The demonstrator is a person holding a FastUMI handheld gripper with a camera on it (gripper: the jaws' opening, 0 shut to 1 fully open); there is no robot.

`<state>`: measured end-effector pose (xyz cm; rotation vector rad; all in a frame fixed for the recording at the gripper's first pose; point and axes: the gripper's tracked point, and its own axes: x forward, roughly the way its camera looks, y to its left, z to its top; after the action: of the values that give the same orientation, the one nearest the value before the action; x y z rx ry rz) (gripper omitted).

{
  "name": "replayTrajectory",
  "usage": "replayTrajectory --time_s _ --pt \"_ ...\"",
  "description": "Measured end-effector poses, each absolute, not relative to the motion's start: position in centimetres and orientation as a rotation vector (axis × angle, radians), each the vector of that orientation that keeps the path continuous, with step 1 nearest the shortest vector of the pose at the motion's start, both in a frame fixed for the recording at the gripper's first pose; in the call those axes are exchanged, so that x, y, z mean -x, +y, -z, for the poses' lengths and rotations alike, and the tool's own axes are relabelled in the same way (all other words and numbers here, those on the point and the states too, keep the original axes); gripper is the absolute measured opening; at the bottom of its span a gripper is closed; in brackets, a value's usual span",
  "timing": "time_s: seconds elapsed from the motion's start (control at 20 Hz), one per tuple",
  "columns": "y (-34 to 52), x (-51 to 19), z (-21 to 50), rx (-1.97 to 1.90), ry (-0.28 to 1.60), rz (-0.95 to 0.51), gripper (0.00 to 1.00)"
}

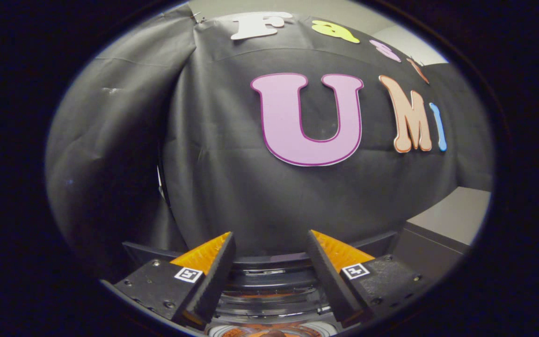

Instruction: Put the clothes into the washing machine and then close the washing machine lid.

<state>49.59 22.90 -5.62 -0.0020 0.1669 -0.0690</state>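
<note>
— Your gripper (269,238), how are its fingers now?

— You hold them spread apart, and nothing is between them. They point at the black cloth wall (232,187) of the booth.

— And where is the washing machine (269,285)?

— You see it low, between the fingers and just under them: dark round rim, clear ribbed part. Something orange-brown (269,331) lies at the very bottom; if it is the clothes, I cannot tell. Beyond your right finger is a grey surface (456,215).
</note>
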Motion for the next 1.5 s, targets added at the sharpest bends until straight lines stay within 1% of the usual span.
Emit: replayTrajectory --time_s 0.2,0.45,0.5,0.55,0.6,0.65,0.7,0.8,1.0,1.2,1.25,1.3,1.5 --pt "22.8 -48.5 5.6 0.004 0.201 0.088 0.94" --pt "22.5 -47.5 5.4 -0.016 0.2 0.119 0.94" --pt "22.5 -47.6 5.4 -0.014 0.214 0.12 0.94" --pt "22.4 -47.1 6.4 -0.071 0.273 0.125 0.94" --pt "22.8 -47.1 5.5 -0.154 0.26 0.129 0.94" --pt "23.1 -47.6 6.8 -0.248 0.261 0.13 0.94" --pt "23.1 -47.3 7.0 -0.256 0.245 0.123 0.94" --pt "22.1 -47.6 5.4 -0.112 0.198 0.151 0.93" --pt "22.2 -48.5 4.3 -0.022 0.111 0.105 0.93" --pt "21.4 -49.7 6.5 -0.03 0.255 0.104 0.93" --pt "21.1 -49.9 6.0 0.001 0.231 0.116 0.94" --pt "20.7 -49.4 6.7 0.036 0.277 0.109 0.94" --pt "20.7 -49.6 6.5 0.024 0.29 0.132 0.93"
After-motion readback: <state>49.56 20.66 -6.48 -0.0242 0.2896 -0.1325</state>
